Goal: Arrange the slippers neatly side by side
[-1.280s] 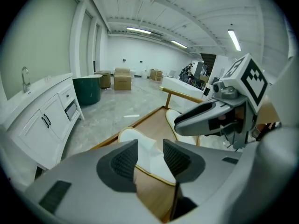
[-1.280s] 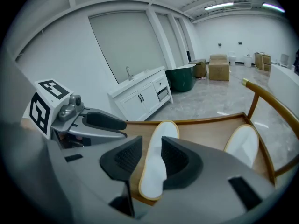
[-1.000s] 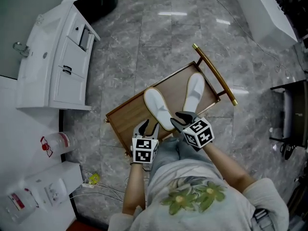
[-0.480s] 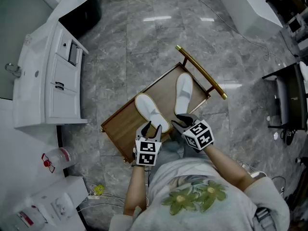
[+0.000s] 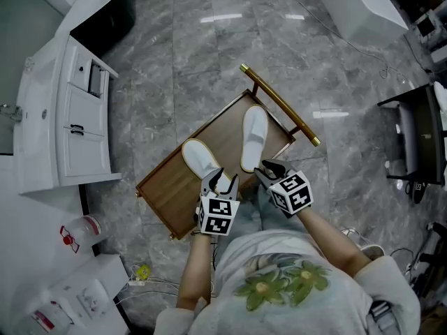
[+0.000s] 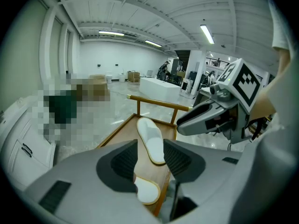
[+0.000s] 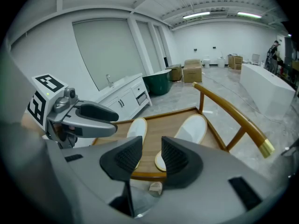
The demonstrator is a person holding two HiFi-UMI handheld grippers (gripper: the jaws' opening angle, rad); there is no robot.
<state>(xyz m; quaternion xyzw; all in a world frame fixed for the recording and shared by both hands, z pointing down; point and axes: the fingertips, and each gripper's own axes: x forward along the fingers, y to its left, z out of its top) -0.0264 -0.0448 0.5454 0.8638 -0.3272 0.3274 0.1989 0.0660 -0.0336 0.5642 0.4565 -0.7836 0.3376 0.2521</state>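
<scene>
Left slipper [image 5: 200, 160] and right slipper [image 5: 253, 138] are laid splayed on the bench [image 5: 164, 184]; left gripper [image 5: 221, 180] and right gripper [image 5: 268, 171] — jaws apart, empty — are held at its near edge.

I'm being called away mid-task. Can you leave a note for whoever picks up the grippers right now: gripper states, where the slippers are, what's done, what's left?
Left gripper: fingers open, empty, hovering over the near end of the left slipper.
Right gripper: fingers open, empty, by the near end of the right slipper.
Both slippers lie on the wooden stand in a V, near ends close and far ends spread.
Done: both are on the stand.
Left: probably turn the left slipper so the pair lies parallel, side by side.
</scene>
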